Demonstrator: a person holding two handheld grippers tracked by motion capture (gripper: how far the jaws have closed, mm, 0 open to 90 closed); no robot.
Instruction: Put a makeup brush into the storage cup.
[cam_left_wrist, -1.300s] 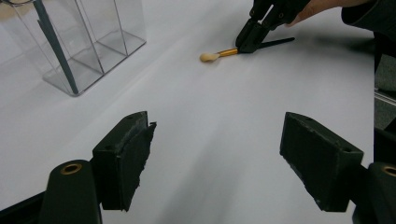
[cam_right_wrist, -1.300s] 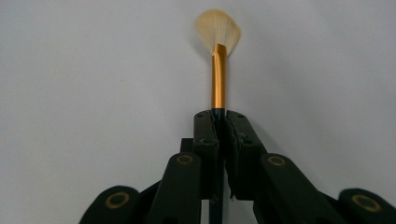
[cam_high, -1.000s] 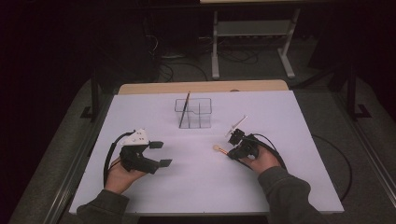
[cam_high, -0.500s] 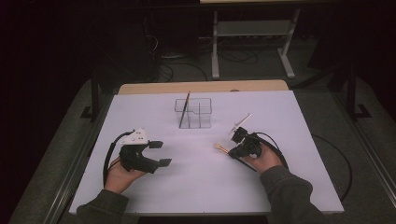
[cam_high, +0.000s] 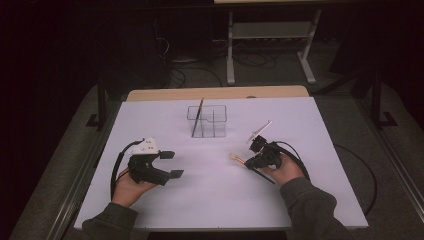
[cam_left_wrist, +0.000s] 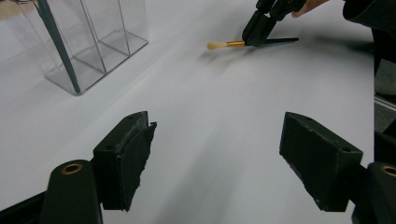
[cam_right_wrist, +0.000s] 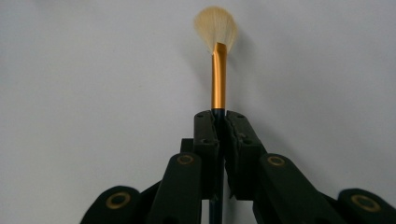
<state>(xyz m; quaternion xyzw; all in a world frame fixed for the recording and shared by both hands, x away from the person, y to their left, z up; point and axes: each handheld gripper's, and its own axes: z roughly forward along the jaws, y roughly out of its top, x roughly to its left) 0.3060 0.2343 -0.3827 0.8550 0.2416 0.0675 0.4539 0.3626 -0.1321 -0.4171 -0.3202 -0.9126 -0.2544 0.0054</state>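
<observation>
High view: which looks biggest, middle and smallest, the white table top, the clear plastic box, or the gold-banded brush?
1. White table top.
2. Clear plastic box with compartments.
3. Gold-banded brush, clamped in the right gripper.

The left gripper lay low over the counter near its left side, held in the person's left hand, palm up beneath the body. Its jaws stood wide apart with nothing between them, pointing toward the counter's middle. A black cable looped from its rear. The right gripper sat in the right hand, tilted down and aimed left, its jaws pressed together on a brush handle, the tips close to the counter. Both forearms, in dark sleeves, came in from the near edge, well apart.
</observation>
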